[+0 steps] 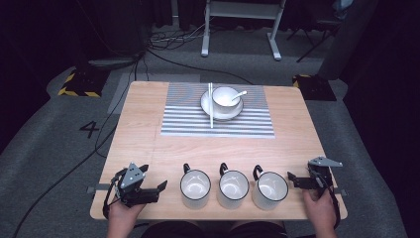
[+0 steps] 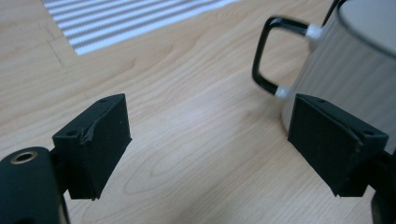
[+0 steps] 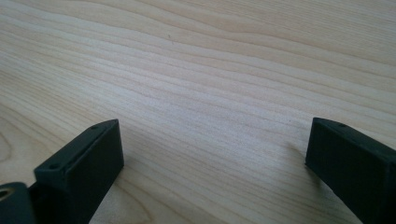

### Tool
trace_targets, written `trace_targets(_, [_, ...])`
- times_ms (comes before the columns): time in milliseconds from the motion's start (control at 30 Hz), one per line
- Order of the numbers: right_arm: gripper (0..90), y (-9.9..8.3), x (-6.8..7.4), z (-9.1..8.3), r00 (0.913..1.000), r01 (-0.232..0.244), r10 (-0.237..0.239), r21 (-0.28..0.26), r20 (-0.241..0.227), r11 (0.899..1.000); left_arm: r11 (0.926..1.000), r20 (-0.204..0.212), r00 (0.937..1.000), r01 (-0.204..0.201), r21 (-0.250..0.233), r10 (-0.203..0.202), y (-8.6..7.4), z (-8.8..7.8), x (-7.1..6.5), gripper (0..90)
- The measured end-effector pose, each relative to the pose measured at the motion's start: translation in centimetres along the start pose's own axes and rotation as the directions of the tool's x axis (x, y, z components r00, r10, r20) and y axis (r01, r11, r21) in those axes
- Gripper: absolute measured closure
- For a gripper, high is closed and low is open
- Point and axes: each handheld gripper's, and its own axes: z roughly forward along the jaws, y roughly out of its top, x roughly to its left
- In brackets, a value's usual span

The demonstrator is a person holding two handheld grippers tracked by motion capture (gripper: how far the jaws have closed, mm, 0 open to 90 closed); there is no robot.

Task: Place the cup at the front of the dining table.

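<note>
**2 open grippers flank a row of 3 mugs**

On the pale wooden table, 3 white enamel mugs with black rims and black loop handles stand in a row along the near edge, handles turned away from the person: the left mug, the middle mug and the right mug. All 3 stand upright and apart from each other.

The left gripper rests at the near left corner in the person's left hand, its jaws spread wide with bare wood between them. It points toward the left mug, just beside it and not touching. In the left gripper view the same mug's steel-grey wall and black handle sit just behind the right-hand jaw.

The right gripper lies at the near right edge, held by the right hand, jaws likewise apart over bare wood, close to the right mug.

Farther back, a grey-and-white striped placemat carries a white plate with a white bowl on it, a white spoon in the bowl, and white chopsticks laid across the plate's left side.
</note>
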Motion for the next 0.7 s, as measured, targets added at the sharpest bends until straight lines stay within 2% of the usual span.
trace_targets(67, [4.3, 0.0, 0.0, 0.0, 1.0, 0.001, -0.001, 0.003, -0.002, 1.0, 1.0, 0.004, 1.0, -0.006, -0.008, 0.006, 0.1, -0.2, -0.1, 13.4])
trace_targets(167, [4.3, 0.0, 0.0, 0.0, 1.0, 0.001, -0.001, 0.003, -0.002, 1.0, 0.9975, 0.026, 0.9997, -0.001, -0.07, 0.002, 0.6, -0.9, -0.6, 13.4])
trace_targets(333, [4.3, 0.0, 0.0, 0.0, 1.0, 0.001, -0.001, 0.003, -0.002, 1.0, 0.9939, 0.059, 0.9982, 0.001, -0.11, 0.006, 1.0, -1.3, -1.5, 13.4])
trace_targets(400, [4.3, 0.0, 0.0, 0.0, 1.0, 0.002, -0.002, 0.002, -0.001, 1.0, 0.9939, 0.061, 0.9981, -0.003, -0.11, 0.01, 1.1, -1.4, -1.6, 13.3])
trace_targets(433, [4.3, 0.0, 0.0, 0.0, 1.0, 0.002, -0.002, 0.002, -0.002, 1.0, 0.9924, 0.085, 0.9963, 0.0, -0.123, 0.011, 1.2, -1.5, -1.9, 13.0])
trace_targets(633, [4.3, 0.0, 0.0, 0.0, 1.0, 0.002, -0.002, 0.002, -0.002, 1.0, 0.99, 0.111, 0.9934, -0.014, -0.14, 0.03, 1.8, -1.7, -3.0, 12.6])
trace_targets(700, [4.3, 0.0, 0.0, 0.0, 1.0, 0.001, -0.001, 0.003, -0.002, 1.0, 0.9907, 0.132, 0.9907, -0.013, -0.136, 0.031, 2.0, -1.6, -3.4, 12.4])
